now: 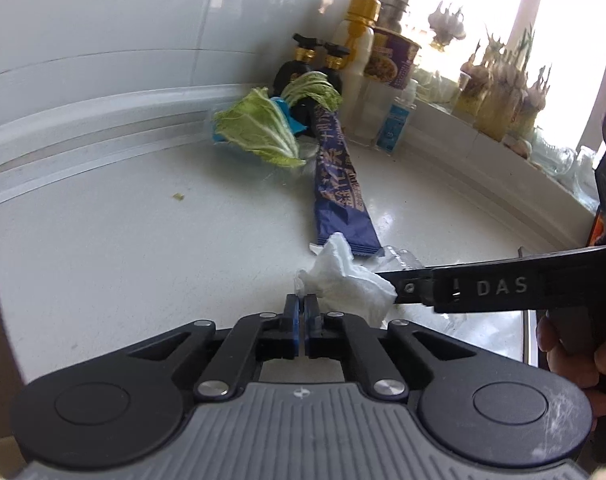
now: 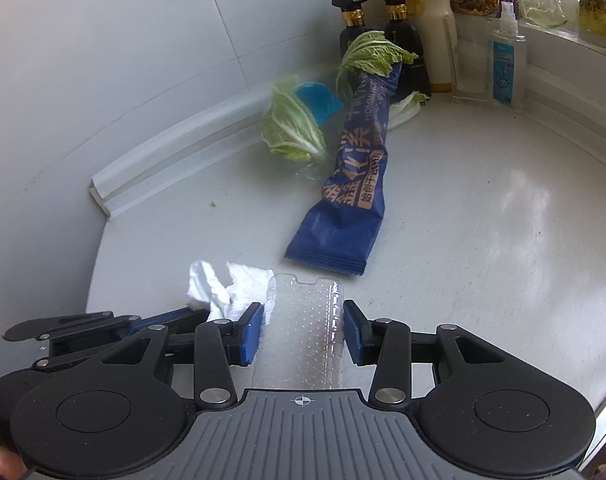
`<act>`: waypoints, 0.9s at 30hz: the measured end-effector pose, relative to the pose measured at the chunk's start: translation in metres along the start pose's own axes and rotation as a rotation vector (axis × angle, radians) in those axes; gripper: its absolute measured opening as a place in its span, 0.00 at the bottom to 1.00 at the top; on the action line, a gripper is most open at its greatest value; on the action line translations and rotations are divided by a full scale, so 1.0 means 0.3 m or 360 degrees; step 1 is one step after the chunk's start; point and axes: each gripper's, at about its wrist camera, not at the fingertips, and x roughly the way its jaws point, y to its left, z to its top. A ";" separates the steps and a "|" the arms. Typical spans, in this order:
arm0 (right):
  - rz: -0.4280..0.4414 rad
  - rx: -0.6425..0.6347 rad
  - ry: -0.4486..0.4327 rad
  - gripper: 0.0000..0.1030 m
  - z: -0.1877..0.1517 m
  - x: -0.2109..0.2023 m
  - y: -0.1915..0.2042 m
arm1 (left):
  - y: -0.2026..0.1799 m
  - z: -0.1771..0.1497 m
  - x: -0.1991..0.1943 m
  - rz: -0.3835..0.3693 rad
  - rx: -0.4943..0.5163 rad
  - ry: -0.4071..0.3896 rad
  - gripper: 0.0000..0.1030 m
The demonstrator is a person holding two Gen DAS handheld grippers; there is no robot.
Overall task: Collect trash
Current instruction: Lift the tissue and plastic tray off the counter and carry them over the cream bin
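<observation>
My left gripper [image 1: 301,306] is shut, its blue pads together on the left edge of a crumpled white tissue [image 1: 343,280] that lies on the white counter [image 1: 143,240]. From the right, my right gripper [image 1: 395,286] reaches in beside the tissue. In the right wrist view my right gripper [image 2: 303,330] is shut on a clear dotted plastic piece [image 2: 303,320], one pad against each side. The tissue [image 2: 231,288] lies just left of it, with the left gripper [image 2: 207,314] at its edge. A blue snack wrapper [image 2: 351,184] and cabbage leaves [image 2: 291,128] lie farther back.
Dark sauce bottles [image 2: 403,36], a white bottle [image 2: 435,20] and a small spray bottle [image 2: 507,64] stand in the back corner. A blue plastic scrap [image 2: 319,100] lies behind the leaves. Garlic and jars line the window sill [image 1: 499,92]. A hand [image 1: 575,344] holds the right gripper.
</observation>
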 end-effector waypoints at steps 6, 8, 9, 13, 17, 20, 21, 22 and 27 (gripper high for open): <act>0.0030 0.0016 -0.0018 0.39 -0.016 -0.033 0.036 | 0.074 -0.016 -0.085 0.0044 -0.0075 -0.0039 0.01; 0.0042 0.0012 -0.0020 0.39 -0.021 -0.041 0.054 | 0.098 -0.023 -0.117 0.0060 -0.0093 -0.0056 0.01; 0.0048 0.0006 -0.0020 0.39 -0.024 -0.046 0.066 | 0.109 -0.027 -0.134 0.0068 -0.0103 -0.0066 0.01; 0.0079 -0.0035 -0.0025 0.39 -0.032 -0.064 0.120 | 0.154 -0.038 -0.200 0.0089 -0.0146 -0.0111 0.01; 0.0113 -0.0090 -0.0029 0.39 -0.040 -0.081 0.186 | 0.188 -0.046 -0.264 0.0135 -0.0158 -0.0163 0.01; 0.0145 -0.0135 -0.0027 0.39 -0.045 -0.086 0.242 | 0.217 -0.054 -0.314 0.0180 -0.0153 -0.0198 0.01; 0.0158 -0.0152 -0.0024 0.39 -0.046 -0.086 0.265 | 0.229 -0.056 -0.328 0.0194 -0.0154 -0.0206 0.01; 0.0169 -0.0166 -0.0021 0.39 -0.048 -0.084 0.284 | 0.240 -0.060 -0.343 0.0209 -0.0156 -0.0213 0.01; 0.0241 -0.0229 0.0000 0.39 -0.057 -0.064 0.400 | 0.307 -0.084 -0.408 0.0271 -0.0188 -0.0247 0.01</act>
